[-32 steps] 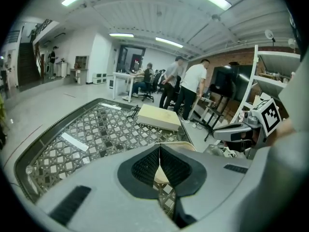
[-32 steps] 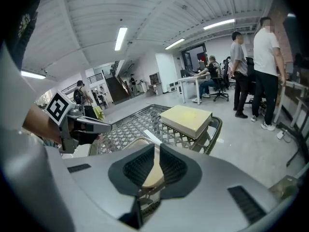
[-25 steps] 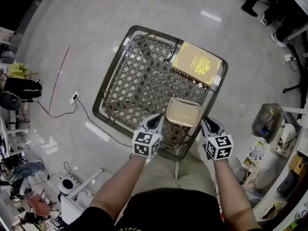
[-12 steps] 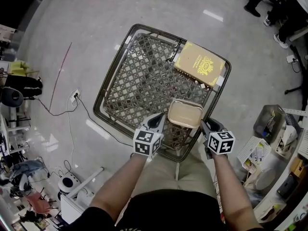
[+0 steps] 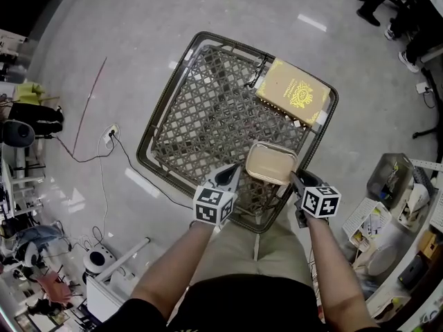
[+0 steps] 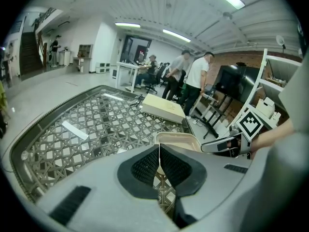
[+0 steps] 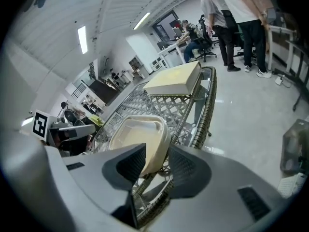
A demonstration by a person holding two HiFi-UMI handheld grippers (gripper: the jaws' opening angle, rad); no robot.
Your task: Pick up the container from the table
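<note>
The table showed rough woven wicker, lattice top and braided rim. At its near edge, the container looked smooth, matt beige plastic. Far corner: the box carried shiny gold print. The floor gleamed, polished.

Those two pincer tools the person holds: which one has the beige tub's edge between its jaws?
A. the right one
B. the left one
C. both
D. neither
A: the right gripper has its jaws, which have just been opening, apart on either side of the rim of the container, while the left gripper is shut with nothing in it.
</note>
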